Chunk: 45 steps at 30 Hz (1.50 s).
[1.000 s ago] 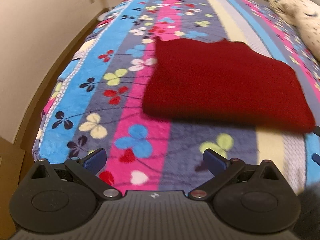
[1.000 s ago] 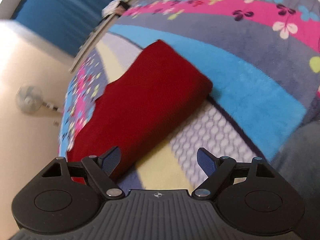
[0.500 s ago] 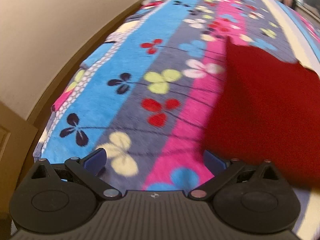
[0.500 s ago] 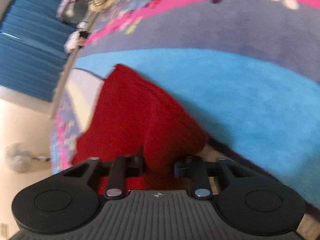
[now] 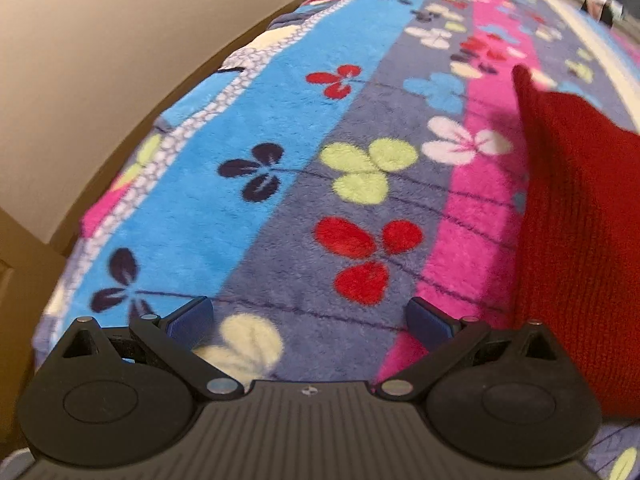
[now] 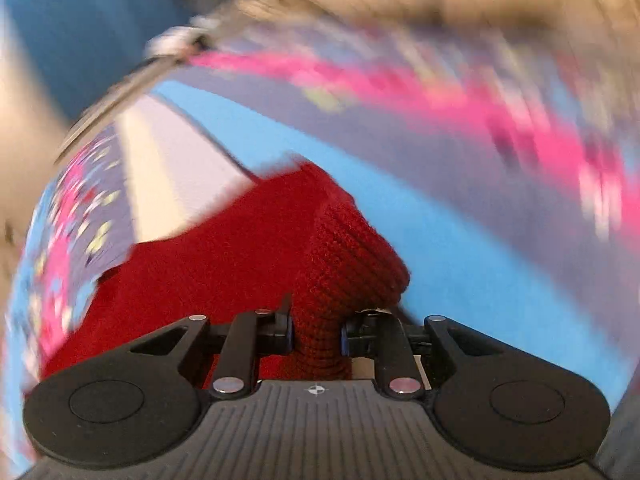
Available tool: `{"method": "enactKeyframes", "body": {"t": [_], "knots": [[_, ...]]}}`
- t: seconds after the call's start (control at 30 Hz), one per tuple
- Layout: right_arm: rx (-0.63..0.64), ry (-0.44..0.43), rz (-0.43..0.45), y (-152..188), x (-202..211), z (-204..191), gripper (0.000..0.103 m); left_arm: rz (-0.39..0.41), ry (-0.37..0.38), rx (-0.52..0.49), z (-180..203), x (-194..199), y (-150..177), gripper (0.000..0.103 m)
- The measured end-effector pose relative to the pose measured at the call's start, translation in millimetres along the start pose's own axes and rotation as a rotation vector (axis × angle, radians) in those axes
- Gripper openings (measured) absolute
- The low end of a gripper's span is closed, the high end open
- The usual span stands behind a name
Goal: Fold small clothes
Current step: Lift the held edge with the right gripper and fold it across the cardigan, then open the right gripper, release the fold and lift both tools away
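Red knit garment (image 6: 248, 264): ribbed, dark red, lying on floral striped blanket (image 5: 280, 168). Right gripper (image 6: 316, 334) closing, pads pinching a bunched near corner. Left gripper (image 5: 310, 320) wide open, empty, garment to its right.

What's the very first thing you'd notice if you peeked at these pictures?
The bright red knitted cloth, lying on a flowery striped blanket. The right gripper is closing on a bunched-up fold of it, right in front of the camera. The left gripper is wide open over the blanket, with the cloth just to its right.
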State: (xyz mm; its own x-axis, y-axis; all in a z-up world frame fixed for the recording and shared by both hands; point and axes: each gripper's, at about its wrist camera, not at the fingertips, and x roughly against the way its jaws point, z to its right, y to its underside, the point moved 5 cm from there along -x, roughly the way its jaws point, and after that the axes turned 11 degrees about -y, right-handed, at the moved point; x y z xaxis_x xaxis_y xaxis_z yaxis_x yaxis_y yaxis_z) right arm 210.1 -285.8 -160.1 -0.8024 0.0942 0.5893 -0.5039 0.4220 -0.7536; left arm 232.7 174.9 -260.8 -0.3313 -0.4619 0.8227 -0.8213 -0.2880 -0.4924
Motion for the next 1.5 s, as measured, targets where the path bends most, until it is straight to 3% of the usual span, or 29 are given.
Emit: {"method": "enactKeyframes", "body": {"t": [0.07,0.13,0.2,0.27,0.33,0.4,0.47,0.57,0.73,0.87,0.93,1.0,1.07,1.2,1.23,1.3,1.37,1.43,1.5], "knots": [[0.262,-0.077,0.083,-4,16,-70,0.016,0.001,0.033,0.009,-1,-3,-1,0.103],[0.501,-0.150,0.110,11,25,-139,0.016,-0.006,0.065,0.024,-5,-6,-5,0.103],[0.763,-0.234,0.128,54,32,-203,0.016,-0.013,0.082,0.049,-11,-8,-8,0.103],[0.973,-0.324,0.088,105,34,-248,0.016,-0.015,0.094,0.077,-18,-9,-10,0.103],[1.105,-0.412,-0.010,159,27,-271,0.016,-0.021,0.099,0.101,-25,-12,-13,0.103],[1.202,-0.448,-0.123,204,16,-274,0.016,-0.027,0.106,0.119,-29,-15,-14,0.103],[1.270,-0.422,-0.106,223,10,-270,0.016,-0.028,0.110,0.121,-29,-15,-15,0.103],[1.171,-0.455,-0.107,198,11,-270,0.016,-0.021,0.125,0.102,-23,-13,-16,0.103],[1.119,-0.532,0.042,153,53,-292,0.016,-0.013,0.132,0.094,-19,-12,-15,0.103],[1.298,-0.632,-0.071,199,54,-289,0.016,-0.024,0.127,0.112,-24,-15,-15,0.103],[1.362,-0.610,-0.133,229,37,-279,0.016,-0.026,0.116,0.114,-26,-16,-15,0.103],[1.360,-0.579,-0.149,238,24,-274,0.018,-0.022,0.120,0.112,-26,-15,-15,0.103],[1.308,-0.597,-0.180,230,20,-276,0.022,-0.017,0.128,0.108,-26,-13,-15,0.103],[1.165,-0.683,-0.315,214,20,-279,0.054,-0.031,0.178,0.135,-32,-4,-16,0.103],[1.121,-0.709,-0.345,208,24,-279,0.055,-0.026,0.194,0.148,-36,2,-16,0.103],[1.016,-0.760,-0.353,194,45,-276,0.053,-0.002,0.220,0.173,-44,20,-20,0.103],[0.922,-0.765,-0.281,171,64,-269,0.050,0.039,0.245,0.187,-49,42,-25,0.103],[0.868,-0.668,-0.190,147,70,-257,0.039,0.071,0.280,0.176,-43,61,-30,0.103],[0.827,-0.593,-0.166,128,60,-248,0.035,0.087,0.303,0.137,-28,73,-33,0.103]]}}
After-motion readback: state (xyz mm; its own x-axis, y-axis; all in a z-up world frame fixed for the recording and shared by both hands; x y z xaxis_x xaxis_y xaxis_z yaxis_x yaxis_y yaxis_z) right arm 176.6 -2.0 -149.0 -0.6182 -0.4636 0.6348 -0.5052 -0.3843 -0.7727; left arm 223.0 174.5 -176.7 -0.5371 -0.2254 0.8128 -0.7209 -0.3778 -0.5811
